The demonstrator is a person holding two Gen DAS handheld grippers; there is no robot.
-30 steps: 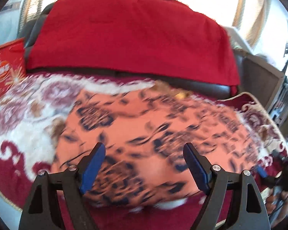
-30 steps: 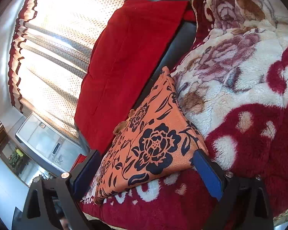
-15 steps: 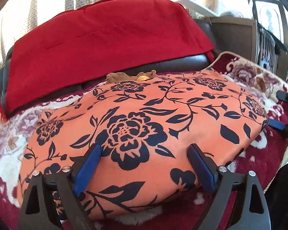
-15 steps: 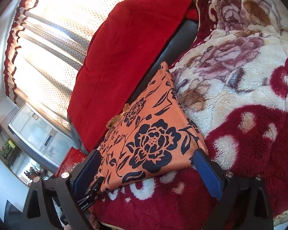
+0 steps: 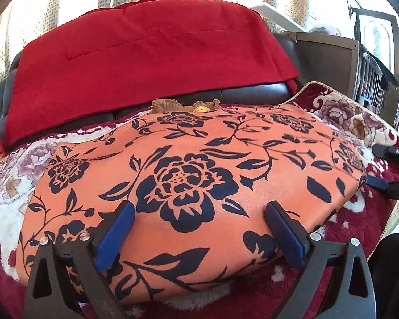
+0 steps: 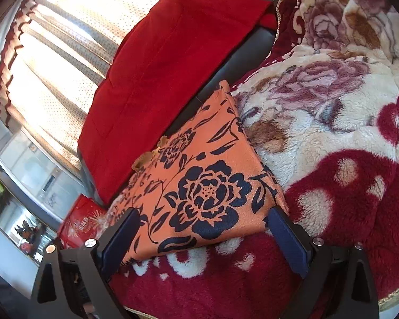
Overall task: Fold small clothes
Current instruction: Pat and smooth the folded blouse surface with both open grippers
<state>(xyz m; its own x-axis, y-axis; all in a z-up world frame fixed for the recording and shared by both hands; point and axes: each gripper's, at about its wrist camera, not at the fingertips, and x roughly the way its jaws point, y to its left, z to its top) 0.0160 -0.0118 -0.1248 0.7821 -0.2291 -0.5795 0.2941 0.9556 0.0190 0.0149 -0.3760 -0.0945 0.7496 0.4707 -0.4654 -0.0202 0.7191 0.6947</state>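
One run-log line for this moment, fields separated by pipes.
garment: orange floral cloth flat on plush blanket | left gripper: open, just been opening, over cloth | right gripper: open at cloth's edge

Orange floral garment (image 5: pixel 194 186) flat on plush blanket (image 5: pixel 10 186), left gripper (image 5: pixel 199 212) jaws spread wide above it.
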